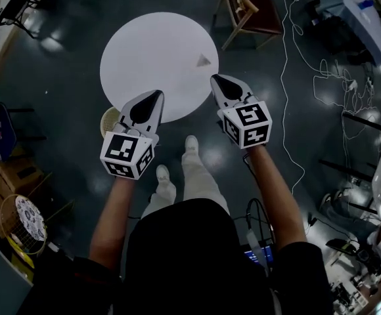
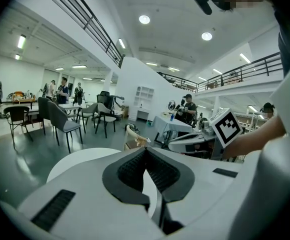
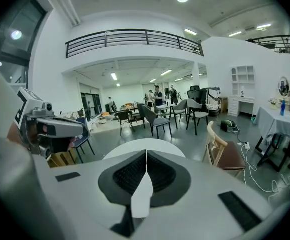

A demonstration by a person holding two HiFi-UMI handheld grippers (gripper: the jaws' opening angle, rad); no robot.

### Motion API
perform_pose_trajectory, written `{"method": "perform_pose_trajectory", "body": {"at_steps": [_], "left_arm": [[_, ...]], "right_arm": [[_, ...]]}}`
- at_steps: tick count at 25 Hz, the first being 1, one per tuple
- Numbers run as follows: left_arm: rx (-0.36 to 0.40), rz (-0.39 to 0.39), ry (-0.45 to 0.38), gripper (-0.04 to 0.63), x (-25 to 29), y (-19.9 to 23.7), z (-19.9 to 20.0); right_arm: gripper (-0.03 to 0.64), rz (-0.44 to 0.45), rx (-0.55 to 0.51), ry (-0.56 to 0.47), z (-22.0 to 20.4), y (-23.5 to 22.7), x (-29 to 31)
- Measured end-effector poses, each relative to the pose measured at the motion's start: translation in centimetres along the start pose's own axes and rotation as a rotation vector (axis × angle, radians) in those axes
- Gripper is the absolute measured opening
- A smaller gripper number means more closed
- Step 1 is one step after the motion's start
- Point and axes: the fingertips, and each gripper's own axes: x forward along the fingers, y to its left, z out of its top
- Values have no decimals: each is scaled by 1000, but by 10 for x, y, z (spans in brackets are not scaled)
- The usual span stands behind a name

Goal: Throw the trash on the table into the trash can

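- Head view: we see the round white table [image 1: 151, 51] on the dark floor. One small grey scrap of trash [image 1: 203, 61] lies toward its right side. The trash can [image 1: 108, 119], a woven basket, stands on the floor at the table's near left edge, partly behind the left gripper [image 1: 157, 95]. The right gripper [image 1: 215, 79] hangs over the table's near right edge, near the scrap but apart from it.
- Left gripper view: the left gripper [image 2: 145, 151] has its jaws pressed together with nothing between them. The table [image 2: 80, 159] lies just beyond, and we cannot make out the scrap here.
- Right gripper view: the right gripper [image 3: 146, 154] is likewise closed and empty, pointing over the table [image 3: 135, 146]. The scrap does not show.
- We judge this to be the approach, with nothing picked up yet. Next, the right gripper should spread its jaws, reach far and slightly left to the scrap, close on it, then carry it left to the basket.
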Motion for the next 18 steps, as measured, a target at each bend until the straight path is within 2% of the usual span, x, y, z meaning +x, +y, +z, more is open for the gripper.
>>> {"method": "perform_pose_trajectory", "body": {"at_steps": [5, 14, 18], "left_arm": [[-23, 23, 21, 15, 29, 12, -15], [-62, 38, 67, 15, 58, 30, -50], [-76, 57, 83, 15, 73, 34, -64]], "right_arm": [[20, 10, -12, 55, -22, -30, 31], [20, 34, -46, 167, -66, -53, 88], [20, 21, -77, 220, -88, -73, 108]]}}
